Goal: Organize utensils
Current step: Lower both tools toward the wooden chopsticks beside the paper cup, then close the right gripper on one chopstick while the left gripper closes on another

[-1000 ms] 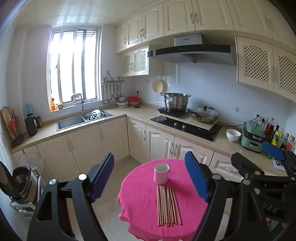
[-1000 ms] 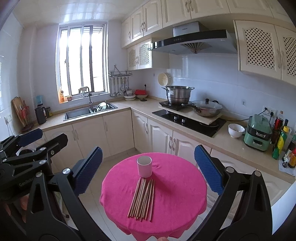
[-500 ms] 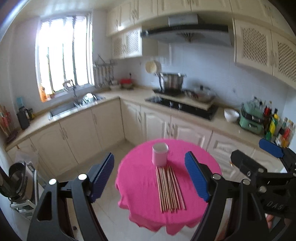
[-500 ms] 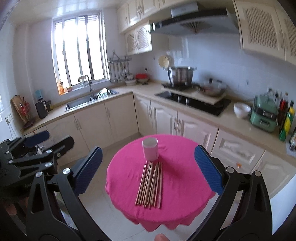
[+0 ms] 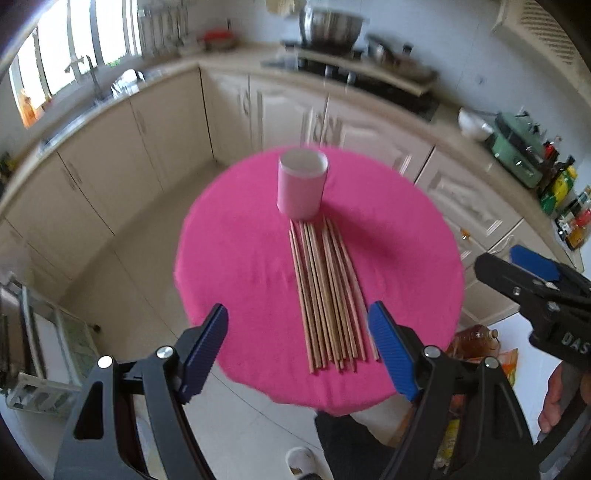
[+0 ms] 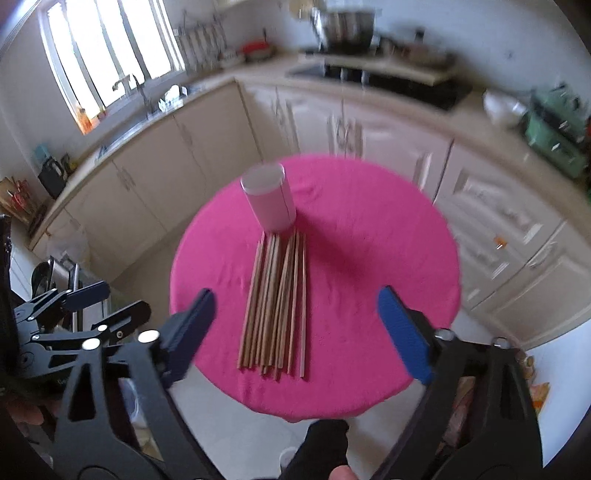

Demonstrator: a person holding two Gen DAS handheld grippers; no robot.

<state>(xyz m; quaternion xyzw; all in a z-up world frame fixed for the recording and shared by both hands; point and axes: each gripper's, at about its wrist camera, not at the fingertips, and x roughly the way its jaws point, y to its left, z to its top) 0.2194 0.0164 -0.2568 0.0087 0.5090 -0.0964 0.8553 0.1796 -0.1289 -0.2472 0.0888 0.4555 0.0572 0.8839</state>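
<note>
Cream cabinets, steel pot on stove, green appliance, window

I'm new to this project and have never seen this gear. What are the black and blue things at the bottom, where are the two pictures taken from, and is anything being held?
They are hand-held tongs, one in each of a person's hands, with blue pads at the tips. Each carries a wide-angle camera looking along its fingers, so one picture comes from the left tongs and one from the right tongs. On the round table with the pink cloth stands an empty pink cup, upright, with a bundle of wooden chopsticks lying flat just in front of it. Nothing is held: both tongs are open above the table's near edge, and the right jaws have just been closing a little, with nothing gripped.
</note>
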